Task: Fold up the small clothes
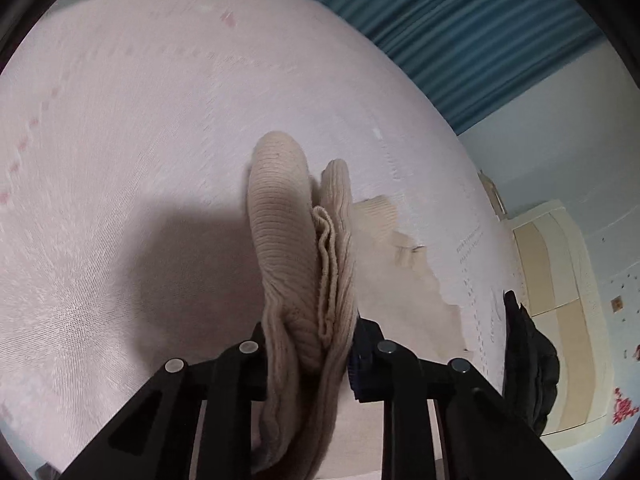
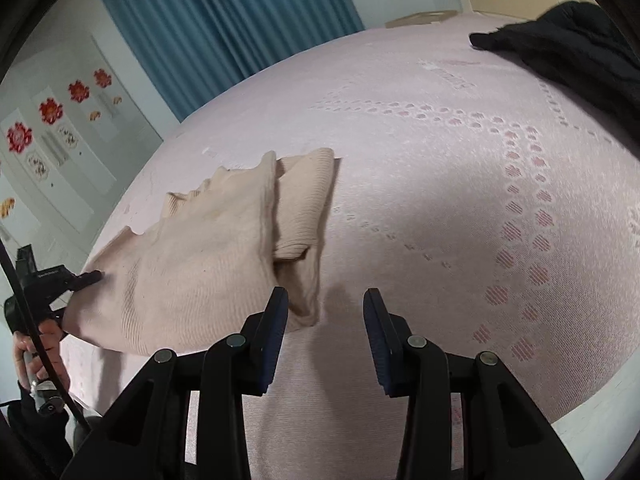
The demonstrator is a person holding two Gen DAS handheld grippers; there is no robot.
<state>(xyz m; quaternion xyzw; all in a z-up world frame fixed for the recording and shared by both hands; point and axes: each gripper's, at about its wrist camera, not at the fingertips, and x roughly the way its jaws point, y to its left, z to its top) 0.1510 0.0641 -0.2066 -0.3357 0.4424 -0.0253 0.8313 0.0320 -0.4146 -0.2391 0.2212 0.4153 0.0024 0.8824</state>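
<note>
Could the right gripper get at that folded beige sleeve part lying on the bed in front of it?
Probably yes. The right gripper is open and holds nothing, and the folded sleeve of the beige sweater lies just ahead on the pink bedspread with nothing between. The left gripper grips the sweater's far side.

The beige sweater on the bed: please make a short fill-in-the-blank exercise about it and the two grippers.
1. The left gripper is shut on the ____ sweater.
2. The right gripper has its jaws ____ and holds nothing.
3. The sweater lies on a ____ bedspread.
4. The curtain behind the bed is ____.

Missing words: beige; open; pink; blue
</note>
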